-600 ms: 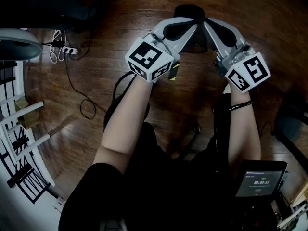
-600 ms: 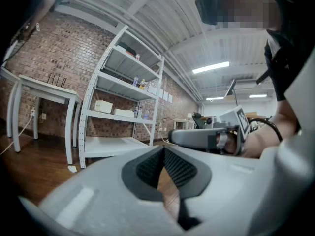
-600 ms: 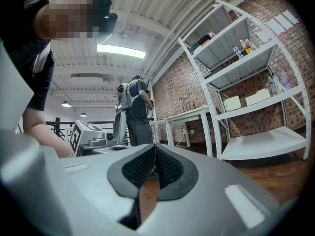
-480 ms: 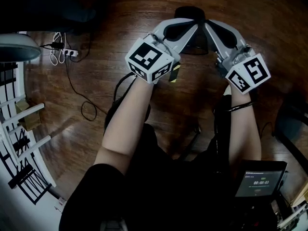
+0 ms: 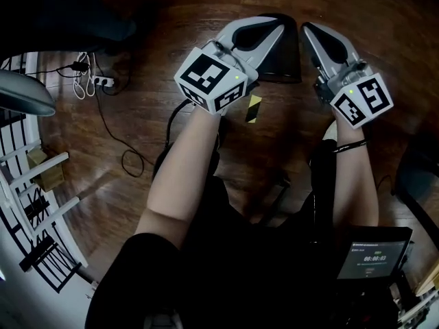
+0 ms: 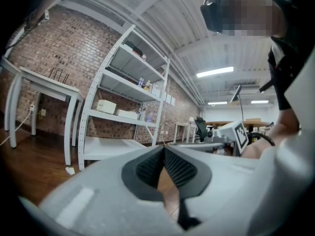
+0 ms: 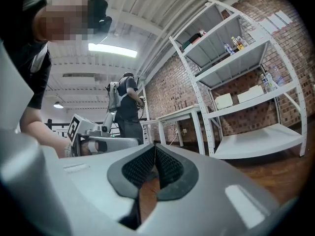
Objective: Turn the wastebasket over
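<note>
The black wastebasket (image 5: 284, 59) stands on the dark wood floor, straight ahead in the head view; which way up it is I cannot tell. My left gripper (image 5: 277, 21) reaches over its left side with the jaws shut and nothing between them. My right gripper (image 5: 307, 28) is beside the basket's right edge, also shut and empty. In the left gripper view the ribbed pads (image 6: 150, 168) of my left gripper (image 6: 164, 149) meet at the tip. In the right gripper view the jaws of my right gripper (image 7: 155, 147) are closed too. Neither gripper view shows the basket.
A power strip with cables (image 5: 96, 81) lies on the floor at left, near a white rack (image 5: 38, 208). A yellow-black tape mark (image 5: 254, 108) is under my left wrist. White shelving (image 6: 123, 114) and a table (image 6: 47, 85) line a brick wall. A person (image 7: 125, 107) stands farther back.
The two gripper tips, close together over the basket before, have drawn apart, and the basket's dark side now shows between them. Both jaws stayed shut.
</note>
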`<control>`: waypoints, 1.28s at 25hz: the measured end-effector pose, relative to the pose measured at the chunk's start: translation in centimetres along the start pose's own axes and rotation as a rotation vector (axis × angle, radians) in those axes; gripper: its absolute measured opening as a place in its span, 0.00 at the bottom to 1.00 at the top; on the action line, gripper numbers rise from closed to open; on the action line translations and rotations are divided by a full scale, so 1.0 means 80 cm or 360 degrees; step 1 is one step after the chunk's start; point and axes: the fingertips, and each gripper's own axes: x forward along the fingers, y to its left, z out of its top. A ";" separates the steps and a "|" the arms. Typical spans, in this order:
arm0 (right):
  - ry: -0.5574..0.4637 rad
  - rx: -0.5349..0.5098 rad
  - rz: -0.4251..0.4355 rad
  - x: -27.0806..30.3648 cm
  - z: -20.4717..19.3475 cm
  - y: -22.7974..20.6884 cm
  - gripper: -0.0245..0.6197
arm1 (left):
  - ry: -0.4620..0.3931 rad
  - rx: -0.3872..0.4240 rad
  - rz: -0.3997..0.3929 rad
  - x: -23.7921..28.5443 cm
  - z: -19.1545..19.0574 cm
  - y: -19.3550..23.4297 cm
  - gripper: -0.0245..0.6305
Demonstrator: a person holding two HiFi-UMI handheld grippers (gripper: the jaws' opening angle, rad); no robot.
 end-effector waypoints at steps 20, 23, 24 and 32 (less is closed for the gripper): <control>0.0110 -0.0036 0.0016 0.034 -0.033 -0.056 0.05 | 0.0015 0.0033 0.0002 0.055 0.002 0.053 0.04; 0.0105 0.0041 -0.0006 0.041 -0.034 -0.063 0.05 | 0.0017 0.0031 0.0003 0.053 0.006 0.059 0.04; 0.0094 0.0072 -0.0015 0.043 -0.034 -0.066 0.05 | 0.0020 0.0032 0.0004 0.052 0.007 0.060 0.04; 0.0109 0.0362 -0.0170 0.041 -0.091 -0.099 0.08 | 0.0022 0.0043 -0.0007 0.044 0.004 0.060 0.04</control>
